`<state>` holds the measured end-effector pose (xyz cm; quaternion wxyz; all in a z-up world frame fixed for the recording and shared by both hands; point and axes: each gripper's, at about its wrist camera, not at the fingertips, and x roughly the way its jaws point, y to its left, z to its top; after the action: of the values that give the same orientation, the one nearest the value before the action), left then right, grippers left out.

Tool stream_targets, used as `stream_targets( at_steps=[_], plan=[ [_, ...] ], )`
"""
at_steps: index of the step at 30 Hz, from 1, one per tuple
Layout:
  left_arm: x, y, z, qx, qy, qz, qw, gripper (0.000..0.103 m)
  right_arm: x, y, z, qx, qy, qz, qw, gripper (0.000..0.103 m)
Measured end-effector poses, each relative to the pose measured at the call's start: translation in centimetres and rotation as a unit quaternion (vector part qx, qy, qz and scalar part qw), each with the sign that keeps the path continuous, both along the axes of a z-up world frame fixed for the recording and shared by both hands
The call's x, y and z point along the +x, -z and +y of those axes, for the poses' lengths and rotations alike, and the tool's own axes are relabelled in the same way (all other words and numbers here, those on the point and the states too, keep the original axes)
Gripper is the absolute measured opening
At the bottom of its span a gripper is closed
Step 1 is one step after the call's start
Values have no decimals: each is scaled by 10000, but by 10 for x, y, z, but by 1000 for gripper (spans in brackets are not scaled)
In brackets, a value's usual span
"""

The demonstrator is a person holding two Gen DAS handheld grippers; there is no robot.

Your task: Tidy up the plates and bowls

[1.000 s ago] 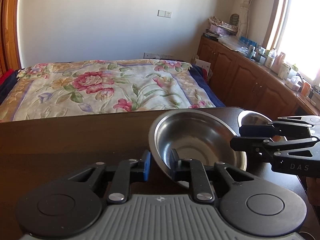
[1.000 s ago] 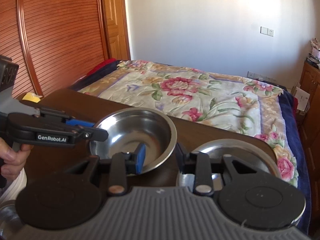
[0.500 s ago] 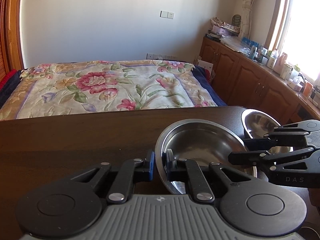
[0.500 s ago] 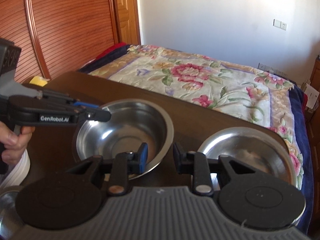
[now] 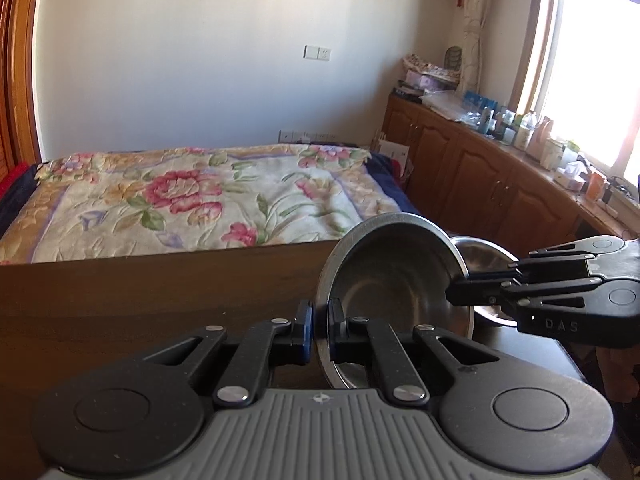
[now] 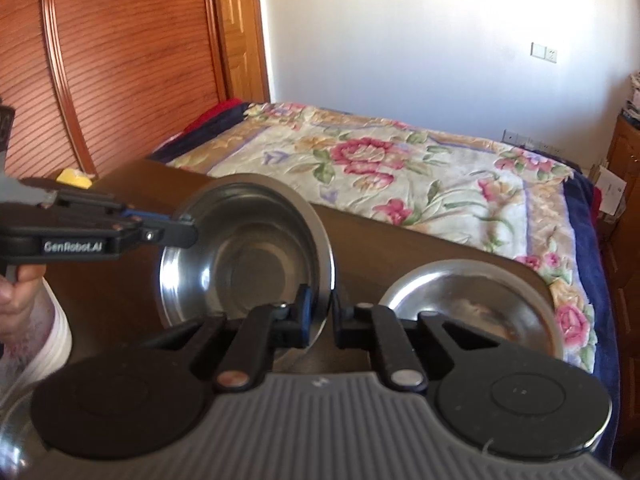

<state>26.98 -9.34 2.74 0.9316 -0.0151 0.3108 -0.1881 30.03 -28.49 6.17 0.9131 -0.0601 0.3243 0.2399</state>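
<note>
A steel bowl [image 5: 392, 280] is held tilted above the dark wooden table [image 5: 160, 292]. My left gripper [image 5: 319, 330] is shut on its left rim. My right gripper [image 6: 321, 316] is shut on the opposite rim; the bowl also shows in the right wrist view [image 6: 248, 260]. The right gripper shows from the side in the left wrist view [image 5: 464, 292], and the left gripper in the right wrist view [image 6: 188, 234]. A second steel bowl [image 6: 472, 304] rests on the table to the right, partly hidden behind the held bowl in the left wrist view [image 5: 484, 256].
A bed with a floral quilt [image 5: 192, 200] lies beyond the table's far edge. Wooden cabinets [image 5: 500, 184] with clutter run along the right wall. A white stack of plates [image 6: 36, 344] and another steel rim [image 6: 8, 440] sit at the near left.
Both grippers closed onto the bowl's rim on opposite sides and lifted it; the bowl has tipped up from flat on the table to a steep tilt.
</note>
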Motion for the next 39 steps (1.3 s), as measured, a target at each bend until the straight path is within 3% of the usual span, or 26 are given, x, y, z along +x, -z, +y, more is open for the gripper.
stream_targets(
  at_steps=[21, 30, 39],
  plan=[
    [-81, -53, 0, -123, 413, -653, 9969, 8, -69, -57, -13, -97, 247, -750, 9968, 10],
    [-121, -48, 9, -164, 585, -673, 9959, 8, -103, -54, -15, -65, 341, -822, 9960, 10],
    [-154, -25, 18, -178, 661, -461, 9966, 8, -135, -36, -9, -25, 326, -649, 9974, 10]
  ],
)
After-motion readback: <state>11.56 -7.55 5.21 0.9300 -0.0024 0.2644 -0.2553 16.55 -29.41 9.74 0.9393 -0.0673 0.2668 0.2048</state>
